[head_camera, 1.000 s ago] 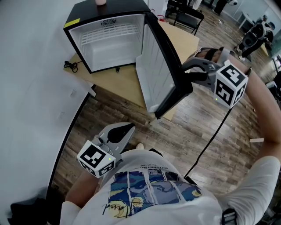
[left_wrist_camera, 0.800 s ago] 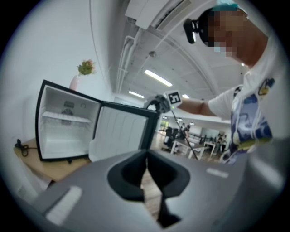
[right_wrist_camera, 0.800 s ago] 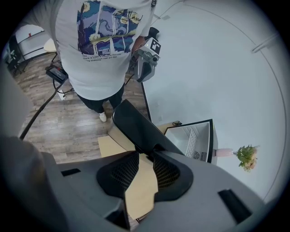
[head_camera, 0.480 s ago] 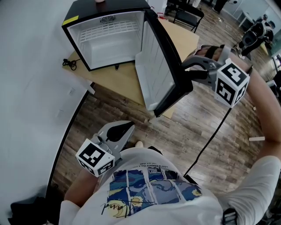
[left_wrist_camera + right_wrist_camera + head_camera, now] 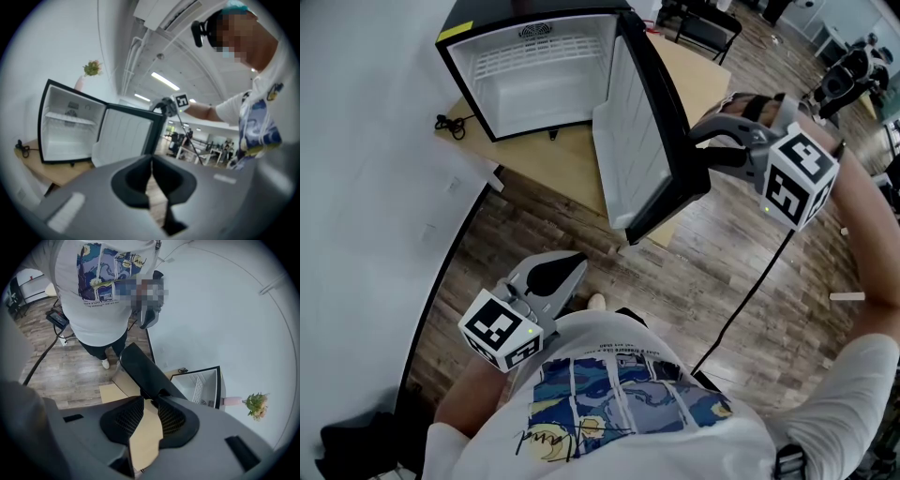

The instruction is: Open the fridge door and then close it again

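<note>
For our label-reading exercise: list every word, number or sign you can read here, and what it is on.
Nothing is readable.
Shirt: print line and signature, too blurred.
Sticker on fridge: too small.
Left cube, right cube: patterns only, no letters.

From my head I looked steeply down; the left tool (image 5: 573,267) camera faced into the fridge (image 5: 534,94), the right tool (image 5: 697,151) camera its door (image 5: 630,141).

A light wooden platform (image 5: 572,173) stands on the plank floor (image 5: 722,272); a small black fridge (image 5: 534,75) stands on it, door open; a black cable (image 5: 447,124) lies beside the fridge, at the platform's left edge.
</note>
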The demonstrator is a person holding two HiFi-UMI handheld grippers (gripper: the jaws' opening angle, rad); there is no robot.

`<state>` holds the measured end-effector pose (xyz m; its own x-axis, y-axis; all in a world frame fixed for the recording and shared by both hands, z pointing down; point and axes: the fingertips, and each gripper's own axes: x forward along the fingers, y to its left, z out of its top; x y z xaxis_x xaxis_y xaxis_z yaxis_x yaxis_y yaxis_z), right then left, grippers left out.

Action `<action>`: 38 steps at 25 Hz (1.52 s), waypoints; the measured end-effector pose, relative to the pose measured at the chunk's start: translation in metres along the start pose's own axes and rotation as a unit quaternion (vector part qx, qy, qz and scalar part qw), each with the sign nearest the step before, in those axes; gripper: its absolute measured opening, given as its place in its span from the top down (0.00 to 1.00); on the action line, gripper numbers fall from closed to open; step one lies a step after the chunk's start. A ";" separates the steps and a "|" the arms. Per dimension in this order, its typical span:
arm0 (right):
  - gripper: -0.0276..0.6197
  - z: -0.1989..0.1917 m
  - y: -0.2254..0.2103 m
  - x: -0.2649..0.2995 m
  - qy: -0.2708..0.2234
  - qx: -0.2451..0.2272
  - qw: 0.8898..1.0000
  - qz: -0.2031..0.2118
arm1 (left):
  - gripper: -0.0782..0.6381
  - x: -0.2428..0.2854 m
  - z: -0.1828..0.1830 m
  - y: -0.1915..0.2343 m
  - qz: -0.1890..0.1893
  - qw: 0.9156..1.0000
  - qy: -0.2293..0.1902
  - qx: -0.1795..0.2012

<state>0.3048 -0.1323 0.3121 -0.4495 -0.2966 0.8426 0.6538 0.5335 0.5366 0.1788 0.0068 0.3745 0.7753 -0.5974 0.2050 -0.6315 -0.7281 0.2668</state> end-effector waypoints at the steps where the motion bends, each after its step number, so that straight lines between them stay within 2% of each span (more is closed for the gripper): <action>1: 0.84 0.002 -0.001 0.001 -0.001 0.000 1.000 0.000 | 0.87 0.000 0.000 0.000 0.000 1.000 0.000 0.000; 21: 0.85 0.046 -0.030 0.021 -0.017 -0.036 0.999 0.022 | 0.87 -0.031 -0.003 0.022 0.027 0.999 -0.020 -0.017; 38: 0.87 0.094 -0.086 0.057 -0.026 -0.021 0.999 0.039 | 0.87 -0.076 0.021 0.079 0.029 0.998 -0.045 -0.014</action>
<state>0.1655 -0.1203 0.3100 -0.4272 -0.2136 0.8786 0.7117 0.5198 0.4725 0.0696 -0.0121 0.3606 0.7325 -0.6670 0.1361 -0.6740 -0.6825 0.2825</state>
